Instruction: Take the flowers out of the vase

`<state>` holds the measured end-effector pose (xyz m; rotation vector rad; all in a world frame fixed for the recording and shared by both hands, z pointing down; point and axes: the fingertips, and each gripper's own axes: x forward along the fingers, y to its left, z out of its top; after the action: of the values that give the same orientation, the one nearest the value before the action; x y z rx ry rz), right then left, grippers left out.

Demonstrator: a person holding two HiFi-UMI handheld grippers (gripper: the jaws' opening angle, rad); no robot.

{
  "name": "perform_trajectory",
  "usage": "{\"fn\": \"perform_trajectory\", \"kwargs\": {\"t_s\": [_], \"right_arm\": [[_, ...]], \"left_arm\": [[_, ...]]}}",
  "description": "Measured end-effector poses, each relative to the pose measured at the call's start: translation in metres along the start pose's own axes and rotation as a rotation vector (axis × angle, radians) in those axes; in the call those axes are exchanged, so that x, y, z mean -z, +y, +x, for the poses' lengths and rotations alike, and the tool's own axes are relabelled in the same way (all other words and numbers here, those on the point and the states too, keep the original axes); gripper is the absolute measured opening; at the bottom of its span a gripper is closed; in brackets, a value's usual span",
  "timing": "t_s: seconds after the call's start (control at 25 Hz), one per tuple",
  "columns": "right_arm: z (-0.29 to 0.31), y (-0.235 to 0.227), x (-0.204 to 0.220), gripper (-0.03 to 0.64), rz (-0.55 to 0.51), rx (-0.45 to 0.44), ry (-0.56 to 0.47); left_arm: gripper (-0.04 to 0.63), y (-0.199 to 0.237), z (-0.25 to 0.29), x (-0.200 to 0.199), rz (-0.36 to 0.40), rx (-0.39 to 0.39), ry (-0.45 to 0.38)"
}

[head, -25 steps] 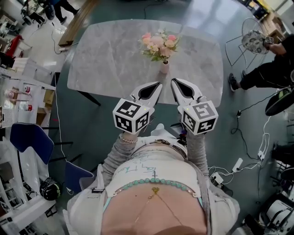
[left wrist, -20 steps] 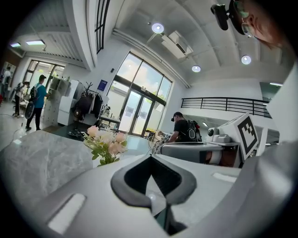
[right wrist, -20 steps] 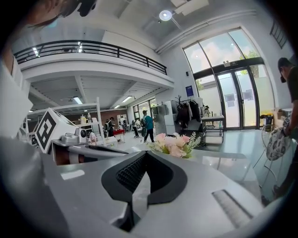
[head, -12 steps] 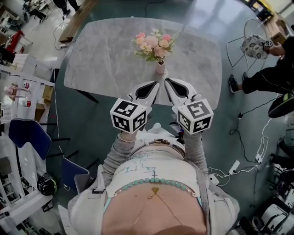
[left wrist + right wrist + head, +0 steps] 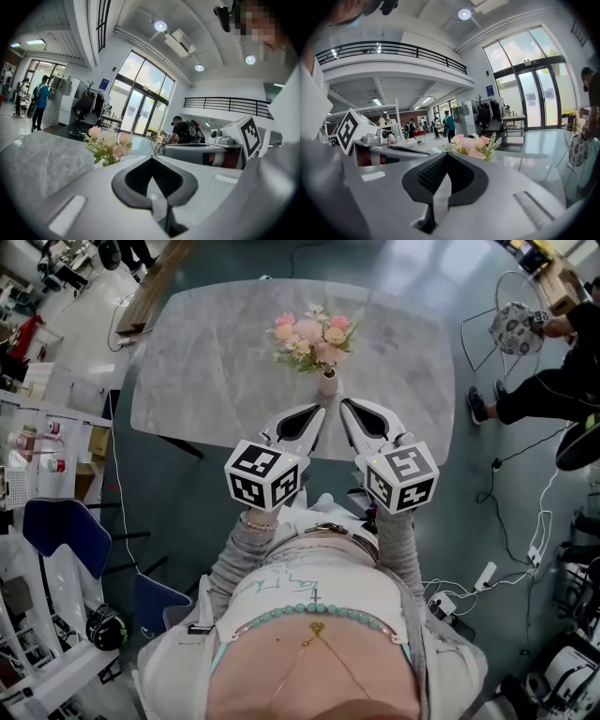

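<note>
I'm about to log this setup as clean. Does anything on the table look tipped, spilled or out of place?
Nothing stands out. The vase stands upright on the table with the flowers in it, no spill visible. The left gripper and right gripper are shut and empty, short of it.

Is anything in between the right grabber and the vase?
Nothing. In the head view, only bare table lies between the right gripper and the vase.

Pink flowers (image 5: 313,336), grey marbled table (image 5: 206,371)
</note>
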<state>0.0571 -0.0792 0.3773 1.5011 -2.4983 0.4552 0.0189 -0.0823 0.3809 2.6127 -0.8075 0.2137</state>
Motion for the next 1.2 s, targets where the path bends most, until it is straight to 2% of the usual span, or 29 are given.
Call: {"fn": "perform_trajectory", "kwargs": {"t_s": [0.44, 0.68, 0.96, 1.2], "right_arm": [[0.035, -0.021, -0.014, 0.025, 0.014, 0.077, 0.014], [0.054, -0.032, -0.017, 0.025, 0.025, 0.127, 0.031], [0.076, -0.048, -0.026, 0.025, 0.033, 0.163, 0.029], [0.082, -0.062, -0.029, 0.025, 0.044, 0.207, 0.027]], "left_arm": [[0.002, 0.034, 0.024, -0.024, 0.022, 0.085, 0.016], [0.000, 0.044, 0.036, -0.027, 0.024, 0.172, 0.043], [0.002, 0.061, 0.054, -0.036, 0.026, 0.231, 0.075], [0.000, 0.067, 0.050, -0.039, 0.054, 0.327, 0.124]]}}
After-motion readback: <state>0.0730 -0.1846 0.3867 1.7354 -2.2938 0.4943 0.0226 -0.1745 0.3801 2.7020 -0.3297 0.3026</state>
